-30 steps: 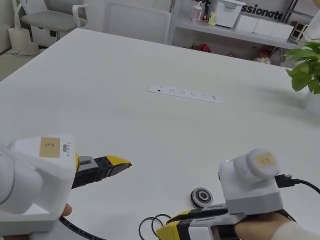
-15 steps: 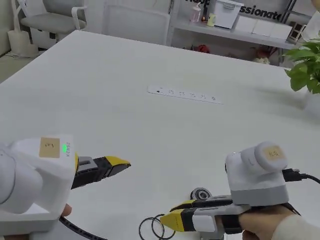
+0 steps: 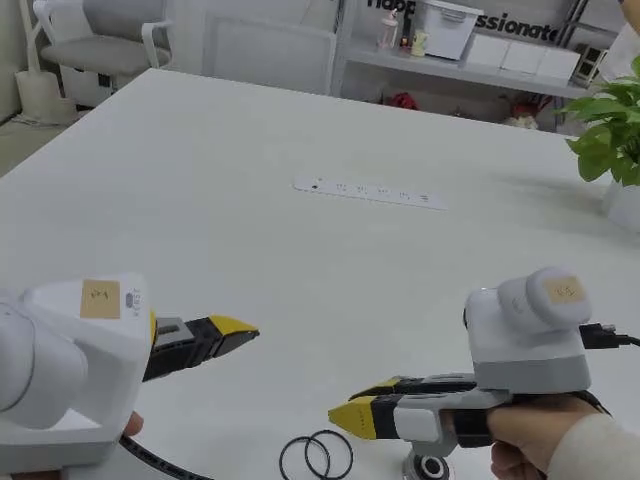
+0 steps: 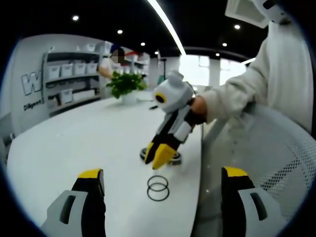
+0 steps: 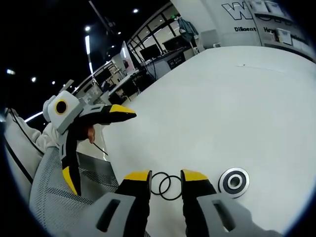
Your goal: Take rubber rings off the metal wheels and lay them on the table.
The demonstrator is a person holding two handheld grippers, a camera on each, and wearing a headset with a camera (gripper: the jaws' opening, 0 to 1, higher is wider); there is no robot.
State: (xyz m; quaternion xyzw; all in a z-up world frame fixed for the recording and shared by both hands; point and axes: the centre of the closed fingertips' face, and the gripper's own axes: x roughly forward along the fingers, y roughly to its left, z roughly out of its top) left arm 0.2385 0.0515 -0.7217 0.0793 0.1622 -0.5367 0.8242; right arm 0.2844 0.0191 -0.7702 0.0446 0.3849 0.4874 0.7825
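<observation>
Two black rubber rings (image 3: 317, 456) lie flat on the white table (image 3: 300, 270), near its front edge, and overlap like chain links. In the head view the pair's long axis runs left to right. In the left gripper view it runs away from the camera, one ring behind the other.

The metal wheel (image 3: 433, 466) lies flat just to the right of the rings with its round face up. In the head view it is partly hidden under the right gripper (image 3: 350, 412). In the right gripper view its dark band and bright hub are plain to see, and it sits apart from the rings.

The right gripper points left, low over the table, with its yellow tips just above the rings. Its jaws stand a little apart with nothing between them, and its own view shows the rings through the gap.

The left gripper (image 3: 238, 330) points right, above bare table to the left of the rings. Its jaws are spread wide and hold nothing.

A white power strip (image 3: 370, 190) lies mid-table, and a green plant (image 3: 610, 135) stands at the far right edge.
</observation>
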